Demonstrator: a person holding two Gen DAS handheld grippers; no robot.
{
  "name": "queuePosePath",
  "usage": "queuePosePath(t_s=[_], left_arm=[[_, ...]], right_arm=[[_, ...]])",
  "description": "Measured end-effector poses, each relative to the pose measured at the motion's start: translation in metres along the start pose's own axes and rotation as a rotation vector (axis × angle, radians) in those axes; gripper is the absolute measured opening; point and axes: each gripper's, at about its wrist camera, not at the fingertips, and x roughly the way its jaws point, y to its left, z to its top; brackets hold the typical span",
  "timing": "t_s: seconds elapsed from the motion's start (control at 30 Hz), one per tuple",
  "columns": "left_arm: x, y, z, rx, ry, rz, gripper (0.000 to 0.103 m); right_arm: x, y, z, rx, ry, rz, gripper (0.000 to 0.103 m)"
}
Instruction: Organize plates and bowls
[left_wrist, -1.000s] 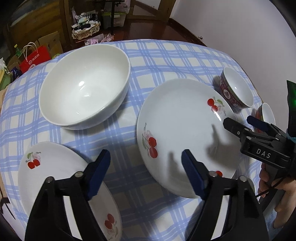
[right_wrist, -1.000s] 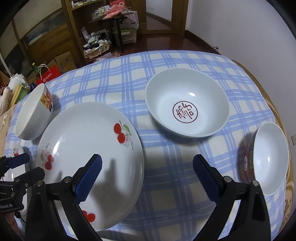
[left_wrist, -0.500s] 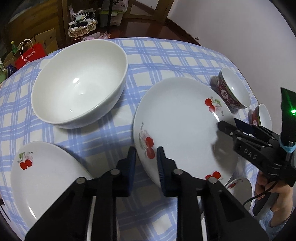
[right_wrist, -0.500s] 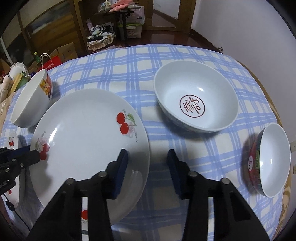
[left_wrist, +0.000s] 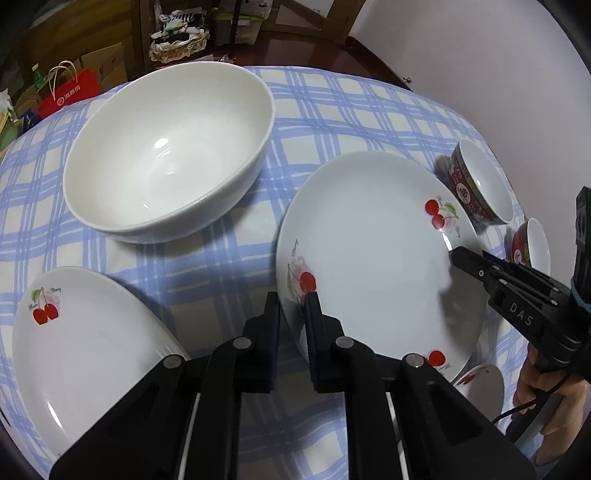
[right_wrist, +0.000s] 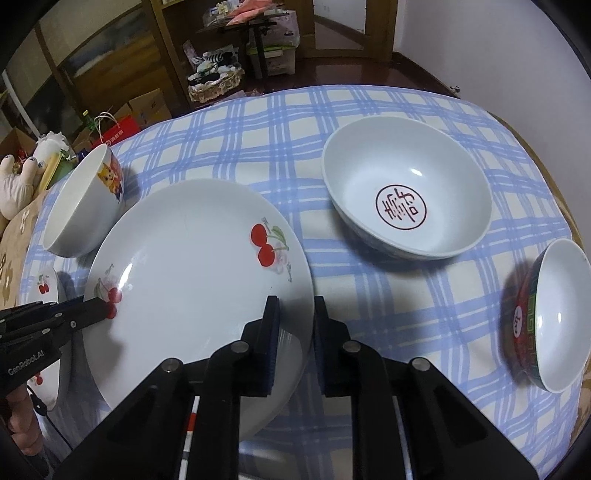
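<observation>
A large white cherry plate (left_wrist: 373, 251) lies in the middle of the checked table and is held from both sides. My left gripper (left_wrist: 293, 314) is shut on its left rim. My right gripper (right_wrist: 295, 317) is shut on its right rim; the same plate shows in the right wrist view (right_wrist: 192, 273). The right gripper also shows in the left wrist view (left_wrist: 476, 266), the left one in the right wrist view (right_wrist: 88, 310). A second cherry plate (left_wrist: 85, 343) lies at the near left.
A big plain white bowl (left_wrist: 170, 155) stands behind the left plate. A white bowl with a red character (right_wrist: 406, 192) stands far right. Two small red-sided bowls (left_wrist: 476, 188) (right_wrist: 554, 317), a cartoon-print bowl (right_wrist: 81, 206) and a small cherry dish (left_wrist: 480, 384) surround the plate.
Both grippers went from wide open to shut, each closing on opposite rims of the large cherry plate. Both moved in closer to the plate.
</observation>
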Motion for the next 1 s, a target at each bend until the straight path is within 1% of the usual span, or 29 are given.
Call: queuePosePath(t_s=[0.17, 0.23, 0.3, 0.37, 0.57, 0.63, 0.73, 1.0], left_arm=[[0.0014, 0.0017, -0.0004, -0.002, 0.006, -0.008, 0.014], [0.0023, 0.0013, -0.0001, 0.009, 0.012, -0.007, 0.016], [0.0063, 0.0006, -0.0011, 0.003, 0.031, -0.028, 0.018], [0.0085, 0.0018, -0.0022, -0.018, 0.035, -0.043, 0.018], [0.0080, 0.0004, -0.0026, -0.014, 0.028, -0.049, 0.017], [0.0066, 0.0023, -0.0027, -0.034, 0.027, -0.049, 0.017], [0.0039, 0.0031, -0.0030, -0.052, 0.020, -0.043, 0.016], [0.0018, 0.0019, -0.0021, -0.031, 0.010, -0.047, 0.015]], right_arm=[[0.0004, 0.0007, -0.0008, -0.002, -0.003, -0.007, 0.018], [0.0006, 0.0012, -0.0006, 0.000, -0.002, -0.007, 0.018], [0.0010, 0.0013, -0.0007, 0.001, -0.003, -0.008, 0.018], [0.0009, 0.0020, -0.0008, -0.003, -0.003, -0.009, 0.018], [0.0028, -0.0005, -0.0013, 0.007, -0.008, 0.005, 0.018], [0.0035, -0.0010, -0.0011, 0.009, -0.012, 0.009, 0.018], [0.0029, -0.0031, -0.0033, -0.001, -0.034, 0.017, 0.018], [0.0036, -0.0057, -0.0010, 0.044, -0.045, 0.040, 0.018]])
